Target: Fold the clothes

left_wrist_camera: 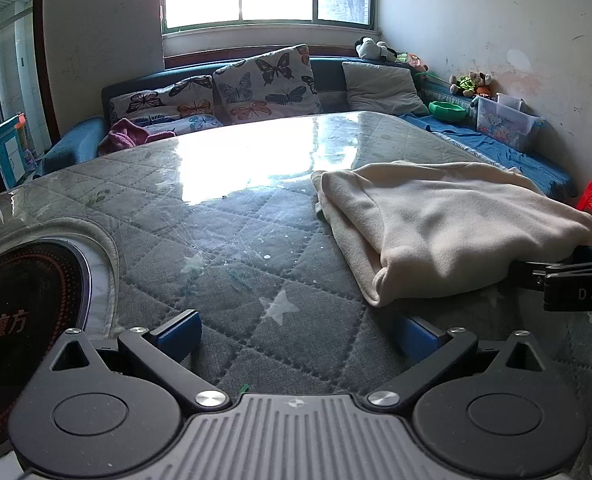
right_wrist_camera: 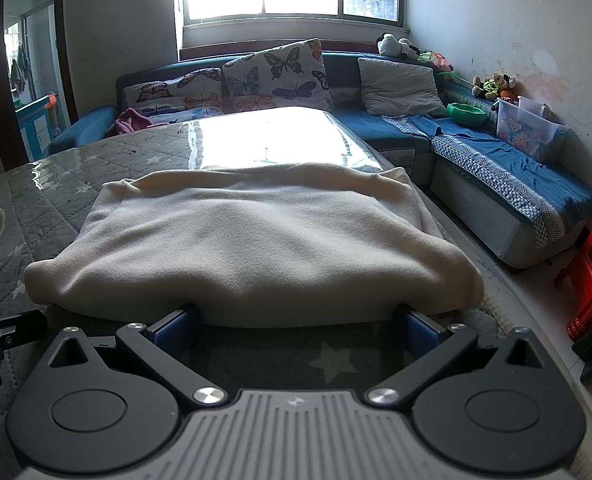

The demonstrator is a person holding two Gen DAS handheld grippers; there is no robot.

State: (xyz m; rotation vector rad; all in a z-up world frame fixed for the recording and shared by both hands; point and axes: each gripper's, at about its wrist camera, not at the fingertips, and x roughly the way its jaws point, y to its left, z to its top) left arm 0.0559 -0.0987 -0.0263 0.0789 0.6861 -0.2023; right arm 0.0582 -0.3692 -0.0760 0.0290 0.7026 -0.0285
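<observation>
Cream fleece, already doubled over, lies on the right part of the quilted grey table (left_wrist_camera: 224, 248): this garment (right_wrist_camera: 252, 236) is what we are folding, and its rounded near edge sits just ahead of our right gripper (right_wrist_camera: 296, 328). Both sets of tongs stand wide and hold nothing; the left gripper (left_wrist_camera: 296, 336) hovers over bare tabletop, well to the left of the cloth, while the right one's blue fingers (right_wrist_camera: 176, 326) flank the fold's near edge (touching or just short of it, we cannot tell). To do the next fold well, we judge that we should bring the left gripper across to the garment's left corner, pinch every layer at both corners low against the table, lift evenly, and lay the edge square to the far side so the fleece does not bunch.
</observation>
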